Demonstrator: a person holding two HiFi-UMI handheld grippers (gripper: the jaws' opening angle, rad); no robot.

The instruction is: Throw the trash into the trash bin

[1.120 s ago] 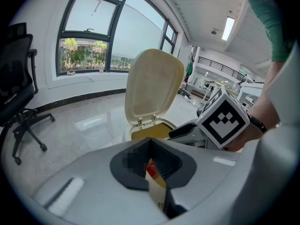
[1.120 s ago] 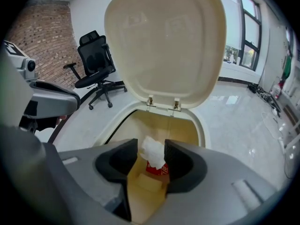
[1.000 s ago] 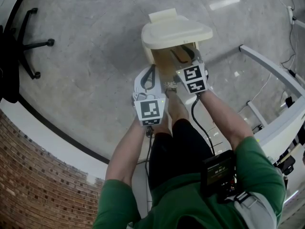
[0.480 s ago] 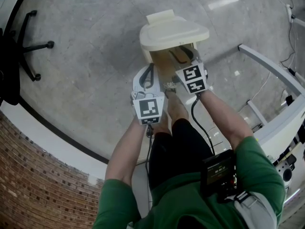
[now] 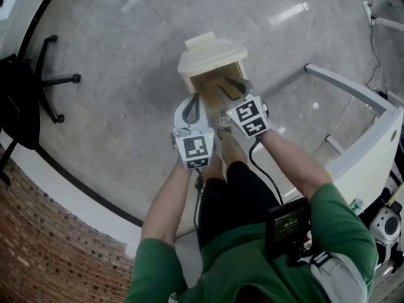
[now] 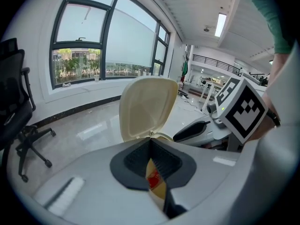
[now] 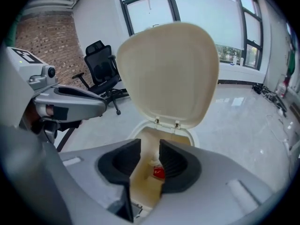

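A cream pedal trash bin (image 5: 201, 81) stands on the grey floor with its lid (image 5: 211, 57) raised. Both grippers hover just above its near side. My left gripper (image 5: 193, 98) is shut with nothing in it; its pads meet at the tips (image 6: 151, 143). My right gripper (image 5: 231, 88) is open and its jaws are closing, with nothing between them (image 7: 150, 150). Through both gaps I see a red piece of trash (image 7: 159, 173) lying inside the bin, also red trash (image 6: 152, 178). The lid (image 7: 168, 74) fills the right gripper view.
A black office chair (image 5: 38, 74) stands at the left by a brick wall (image 5: 50, 251). A white frame (image 5: 353, 93) runs along the right side. The person's shoe (image 5: 222, 124) rests at the bin's foot.
Both grippers have lifted a little from the bin's opening. The bin's lid stays raised. The head view has shifted, so the bin sits smaller and farther.
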